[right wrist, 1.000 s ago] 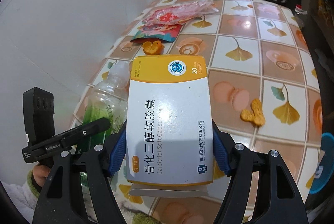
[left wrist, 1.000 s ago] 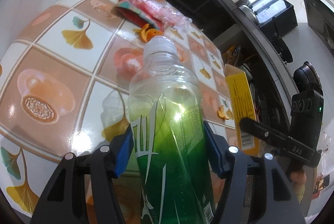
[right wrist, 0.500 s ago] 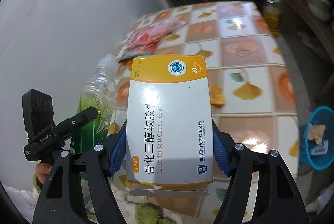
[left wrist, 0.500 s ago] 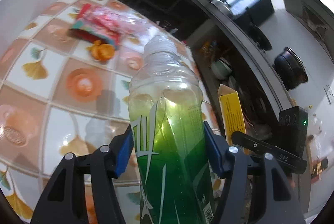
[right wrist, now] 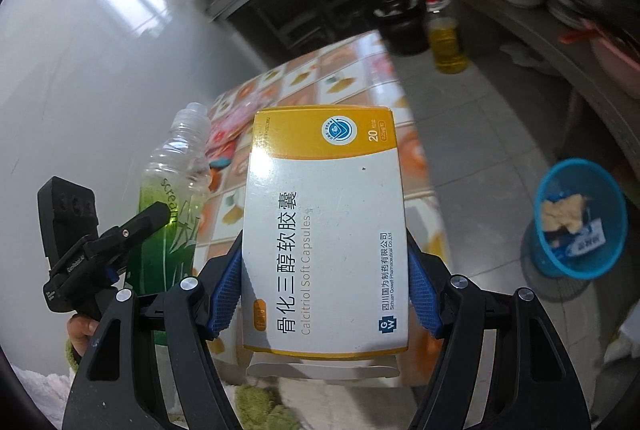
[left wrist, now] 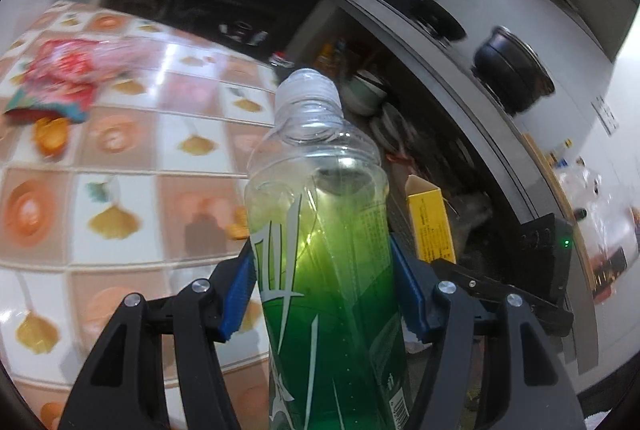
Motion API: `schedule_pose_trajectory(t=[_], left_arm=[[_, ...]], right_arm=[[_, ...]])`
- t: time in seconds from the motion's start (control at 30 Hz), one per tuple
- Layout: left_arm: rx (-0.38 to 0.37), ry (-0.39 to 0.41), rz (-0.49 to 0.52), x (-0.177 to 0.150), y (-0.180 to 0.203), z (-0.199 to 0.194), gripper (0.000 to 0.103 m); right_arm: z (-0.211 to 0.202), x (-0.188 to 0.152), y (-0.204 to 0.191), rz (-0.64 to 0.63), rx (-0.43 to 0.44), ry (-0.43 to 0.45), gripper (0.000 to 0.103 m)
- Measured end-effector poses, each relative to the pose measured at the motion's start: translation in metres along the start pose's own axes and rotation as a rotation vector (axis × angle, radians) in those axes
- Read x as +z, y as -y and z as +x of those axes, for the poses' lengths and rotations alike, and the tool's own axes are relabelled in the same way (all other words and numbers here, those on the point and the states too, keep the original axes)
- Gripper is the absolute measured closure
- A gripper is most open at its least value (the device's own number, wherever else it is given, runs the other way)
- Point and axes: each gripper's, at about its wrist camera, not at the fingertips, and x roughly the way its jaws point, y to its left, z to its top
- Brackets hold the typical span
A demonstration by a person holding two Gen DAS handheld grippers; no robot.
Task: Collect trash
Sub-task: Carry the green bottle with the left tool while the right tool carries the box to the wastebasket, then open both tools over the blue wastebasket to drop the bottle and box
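In the left wrist view, our left gripper (left wrist: pixel 324 294) pinches a clear plastic bottle (left wrist: pixel 320 222) between its blue pads (left wrist: pixel 239 294); the pads press on both sides of its green-labelled body. The bottle stands upright in the grip, cap on, held above the tablecloth (left wrist: pixel 120 189) patterned with ginkgo leaves and orange medallions. On that cloth, at the far left, lie a red and pink snack wrapper (left wrist: pixel 60 77) and, just beside its near edge, a piece of orange peel (left wrist: pixel 50 135). Another small orange scrap (left wrist: pixel 239 224) lies near the bottle's left side. To the right we see the yellow edge of a box (left wrist: pixel 430 222) held by our other tool, and beyond it a dark pot (left wrist: pixel 512 69) on a counter. The background is blurred.

In the right wrist view, our right gripper (right wrist: pixel 324 294) clamps a white and yellow medicine box (right wrist: pixel 324 230) by its long sides, printed face towards the camera, lower flap hanging open. To the left, our left gripper (right wrist: pixel 132 230) holds the bottle (right wrist: pixel 172 197), a hand (right wrist: pixel 80 334) below it. The table (right wrist: pixel 360 69) lies behind both. On the grey floor at the right stands a blue waste basket (right wrist: pixel 580 218) with scraps inside, well apart from the box. A bottle of yellow oil (right wrist: pixel 444 37) stands on the floor past the table's far end.
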Motion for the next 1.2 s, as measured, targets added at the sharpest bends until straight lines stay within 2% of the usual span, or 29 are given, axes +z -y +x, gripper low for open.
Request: schedule_pose_trajectory(t=[0.13,0.33,0.47,0.57,0.67,0.77,0.83,1.0,1.1,1.2], left_arm=[[-0.037,-0.046,0.055,0.008,0.032,0.030,0.043],[-0.109,-0.152,0.134,0.021,0.083,0.086,0.043],[-0.151,-0.259,0.192,0.028,0.123,0.142,0.043],[-0.163,-0.339,0.225,0.030,0.143,0.186,0.043],[-0.157,-0.461,0.262,0.024,0.166,0.251,0.043],[-0.120,-0.574,0.267,0.014,0.175,0.314,0.043],[-0.086,-0.617,0.273,0.007,0.175,0.349,0.043],[0.021,-0.753,0.278,-0.024,0.167,0.446,0.043],[0.075,-0.797,0.283,-0.039,0.160,0.491,0.043],[0.117,-0.804,0.307,-0.048,0.159,0.528,0.043]], right_arm=[[-0.023,-0.004,0.034,0.073,-0.035,0.057,0.036],[-0.067,-0.018,0.115,0.255,-0.186,0.171,0.036],[-0.086,-0.039,0.178,0.417,-0.267,0.207,0.036],[-0.085,-0.053,0.215,0.523,-0.292,0.208,0.036],[-0.078,-0.067,0.246,0.608,-0.300,0.190,0.036],[-0.057,-0.077,0.277,0.673,-0.294,0.156,0.036],[-0.046,-0.082,0.294,0.714,-0.279,0.138,0.036],[-0.002,-0.072,0.341,0.781,-0.258,0.100,0.036],[0.023,-0.062,0.365,0.806,-0.276,0.070,0.036],[0.042,-0.049,0.383,0.809,-0.313,0.055,0.035]])
